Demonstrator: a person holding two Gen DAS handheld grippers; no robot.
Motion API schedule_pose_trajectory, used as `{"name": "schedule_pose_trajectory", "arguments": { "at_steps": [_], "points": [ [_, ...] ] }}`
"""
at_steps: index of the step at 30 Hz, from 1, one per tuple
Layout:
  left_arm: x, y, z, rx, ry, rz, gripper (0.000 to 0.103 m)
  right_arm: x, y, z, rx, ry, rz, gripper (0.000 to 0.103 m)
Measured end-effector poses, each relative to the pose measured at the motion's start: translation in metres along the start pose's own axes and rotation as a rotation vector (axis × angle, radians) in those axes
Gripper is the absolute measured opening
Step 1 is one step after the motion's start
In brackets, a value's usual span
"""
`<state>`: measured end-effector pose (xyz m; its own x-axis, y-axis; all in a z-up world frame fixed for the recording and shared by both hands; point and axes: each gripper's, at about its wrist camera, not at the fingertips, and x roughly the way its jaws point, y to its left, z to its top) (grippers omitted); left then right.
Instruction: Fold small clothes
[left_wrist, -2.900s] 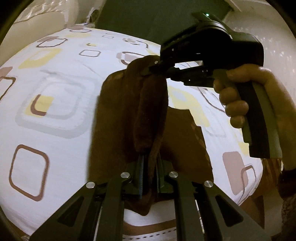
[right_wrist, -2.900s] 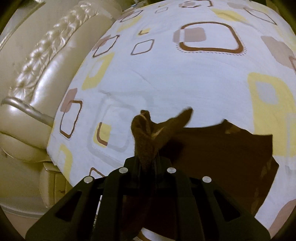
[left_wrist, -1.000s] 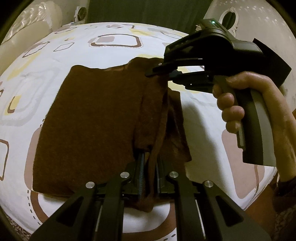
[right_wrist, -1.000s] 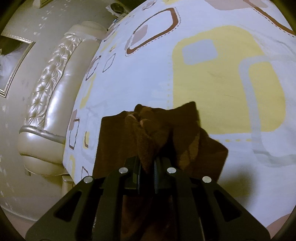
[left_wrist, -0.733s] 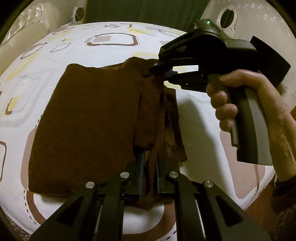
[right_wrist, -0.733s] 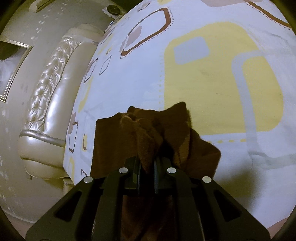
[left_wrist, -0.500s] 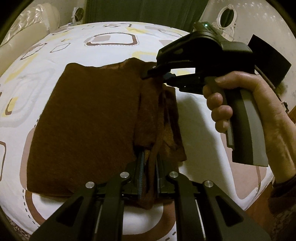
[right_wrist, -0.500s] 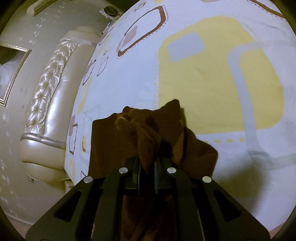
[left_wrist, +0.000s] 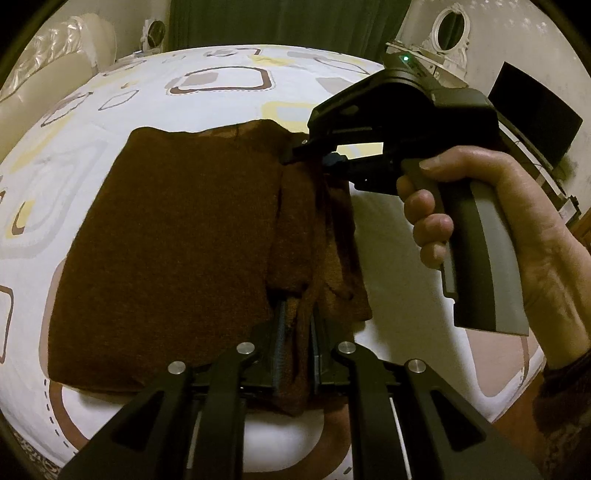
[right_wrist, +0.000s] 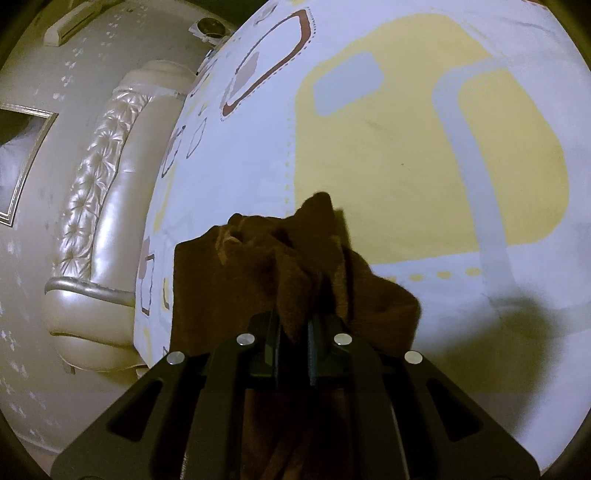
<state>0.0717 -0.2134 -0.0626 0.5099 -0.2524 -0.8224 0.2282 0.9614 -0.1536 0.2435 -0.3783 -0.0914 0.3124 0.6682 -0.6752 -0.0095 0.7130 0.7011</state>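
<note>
A dark brown knitted garment (left_wrist: 173, 236) lies mostly flat on the patterned bed sheet (left_wrist: 92, 110), folded over itself. Its right edge is bunched and lifted. My left gripper (left_wrist: 295, 314) is shut on the near corner of that edge. In the left wrist view the right gripper (left_wrist: 295, 153), held by a hand (left_wrist: 480, 221), pinches the far corner of the same edge. Seen from the right wrist, the right gripper (right_wrist: 293, 328) is shut on a crumpled wad of the brown garment (right_wrist: 280, 254) just above the sheet.
A padded cream headboard (right_wrist: 99, 192) runs along the bed's left side in the right wrist view. Dark curtains (left_wrist: 280, 22), a white ornate mirror (left_wrist: 448, 26) and a dark screen (left_wrist: 532, 110) stand beyond the bed. The bed's near edge (left_wrist: 110, 435) is close below the left gripper.
The right gripper has come lower and nearer the sheet with its cloth corner. The garment, earlier hanging bunched between both grippers, now lies spread flat to the left.
</note>
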Motion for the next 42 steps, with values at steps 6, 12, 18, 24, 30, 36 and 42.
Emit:
{"name": "schedule_pose_trajectory", "arguments": {
  "at_steps": [6,12,18,24,30,36,42],
  "points": [
    [-0.003,-0.007,-0.003,0.022,-0.022,0.024,0.012,-0.004,-0.007,0.001,0.032,-0.018,0.021,0.011],
    [-0.005,-0.014,-0.006,0.058,-0.041,0.037,0.018,-0.016,-0.021,0.000,0.065,-0.052,0.019,0.013],
    [-0.009,-0.032,-0.008,0.120,-0.071,0.037,0.031,-0.041,-0.033,-0.004,0.096,-0.115,0.012,0.020],
    [-0.016,-0.052,-0.017,0.216,-0.097,-0.069,0.044,-0.082,-0.051,-0.026,0.134,-0.197,0.038,0.046],
    [-0.037,-0.059,-0.034,0.295,-0.128,-0.177,0.044,-0.118,-0.071,-0.072,0.194,-0.272,0.074,0.056],
    [-0.067,0.010,-0.039,0.143,-0.155,-0.289,0.056,-0.126,-0.071,-0.121,0.208,-0.276,0.091,0.062],
    [-0.084,0.118,-0.038,-0.124,-0.167,-0.363,0.073,-0.104,-0.050,-0.155,0.183,-0.210,0.133,0.068]
  ]
}}
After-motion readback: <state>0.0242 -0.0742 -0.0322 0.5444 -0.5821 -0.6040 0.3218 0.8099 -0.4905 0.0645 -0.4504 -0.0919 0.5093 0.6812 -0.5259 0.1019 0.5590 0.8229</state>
